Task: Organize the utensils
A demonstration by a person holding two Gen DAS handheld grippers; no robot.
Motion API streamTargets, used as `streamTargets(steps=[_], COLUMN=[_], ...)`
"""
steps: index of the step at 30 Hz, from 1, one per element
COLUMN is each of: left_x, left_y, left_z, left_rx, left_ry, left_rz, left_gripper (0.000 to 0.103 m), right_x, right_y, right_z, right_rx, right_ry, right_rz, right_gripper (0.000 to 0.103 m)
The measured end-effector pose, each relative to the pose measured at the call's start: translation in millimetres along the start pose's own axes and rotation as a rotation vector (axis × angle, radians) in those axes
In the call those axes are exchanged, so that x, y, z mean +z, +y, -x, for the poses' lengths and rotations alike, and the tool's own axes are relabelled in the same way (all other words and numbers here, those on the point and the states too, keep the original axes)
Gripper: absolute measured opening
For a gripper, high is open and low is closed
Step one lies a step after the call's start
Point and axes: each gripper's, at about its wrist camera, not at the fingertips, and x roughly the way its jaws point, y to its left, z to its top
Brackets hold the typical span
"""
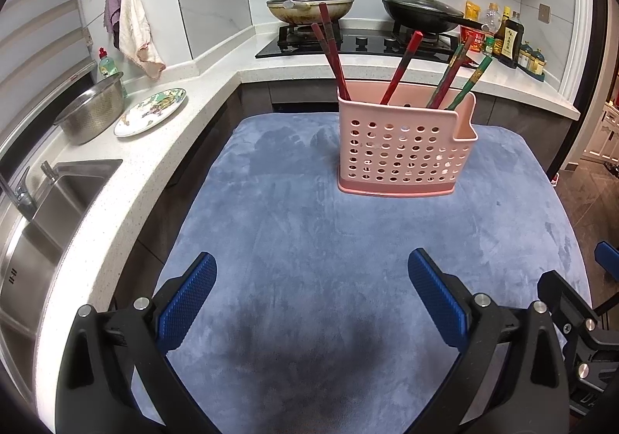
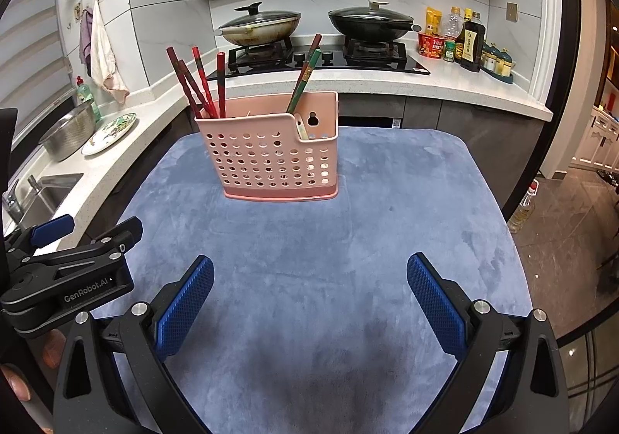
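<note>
A pink perforated utensil holder (image 1: pixel 402 151) (image 2: pixel 272 159) stands upright on a blue-grey cloth (image 1: pixel 309 240) (image 2: pixel 329 240). Several red and green chopsticks (image 1: pixel 400 68) (image 2: pixel 201 81) stick out of its top, leaning left and right. My left gripper (image 1: pixel 311 259) hangs open over the near part of the cloth, well short of the holder, with nothing between its blue pads. My right gripper (image 2: pixel 309 263) is open too, empty, and also short of the holder. In the right wrist view the left gripper's body (image 2: pixel 69 271) shows at the left edge.
A white counter (image 1: pixel 162 147) wraps the left and far sides. It carries a steel sink (image 1: pixel 42 209), a metal colander (image 1: pixel 93 108) and a patterned plate (image 1: pixel 151 110). Two lidded pans (image 1: pixel 309 4) (image 1: pixel 421 10) sit on the hob; bottles (image 1: pixel 503 35) stand at far right.
</note>
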Motion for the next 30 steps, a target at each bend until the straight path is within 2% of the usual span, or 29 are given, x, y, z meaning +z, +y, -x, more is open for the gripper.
streamTargets(steps=[30], left_x=[-1.2], left_y=[-2.7], left_z=[0.7], left_rx=[-0.01], left_ry=[0.003], left_rz=[-0.011], left_gripper=[0.095], right_x=[1.3], right_y=[-0.9], right_z=[-0.5], right_rx=[-0.003], right_ry=[-0.003], right_rz=[-0.006], right_gripper=[0.096])
